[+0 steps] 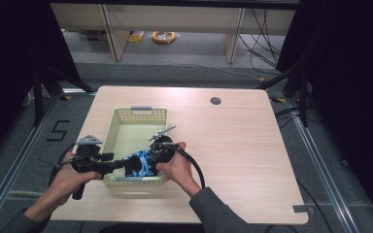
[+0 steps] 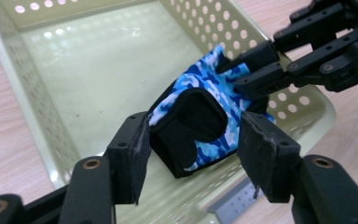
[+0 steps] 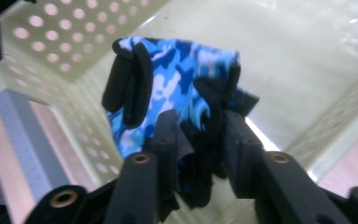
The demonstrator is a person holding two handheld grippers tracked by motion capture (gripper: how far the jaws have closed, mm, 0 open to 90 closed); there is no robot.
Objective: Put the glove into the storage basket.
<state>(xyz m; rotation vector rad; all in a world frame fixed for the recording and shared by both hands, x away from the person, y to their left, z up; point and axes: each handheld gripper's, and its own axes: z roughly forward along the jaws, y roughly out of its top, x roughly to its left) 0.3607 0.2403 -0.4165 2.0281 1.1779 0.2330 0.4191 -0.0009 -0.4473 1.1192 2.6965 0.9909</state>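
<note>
The right gripper (image 3: 198, 135) has its two black jaws closed most of the way on a bunched fold of the blue camouflage glove (image 3: 168, 79), and the cloth is pinched between the pads, so the glove hangs from that grip. In the left gripper view the right gripper (image 2: 235, 74) comes in over the far wall of the basket and bites the glove's upper edge. The left gripper (image 2: 193, 149) stands with its jaws well apart, one on either side of the glove's black padded end; its pads (image 2: 261, 156) are clear of the cloth and grip nothing.

From the high view the glove (image 1: 140, 165) sits inside the pale perforated basket (image 1: 138, 115), at the basket's near end, just above its floor. The left gripper (image 1: 121, 164) reaches in over the basket's near left wall, the right gripper (image 1: 151, 156) over its near right wall. The basket rests on the wooden table (image 1: 233, 145)
</note>
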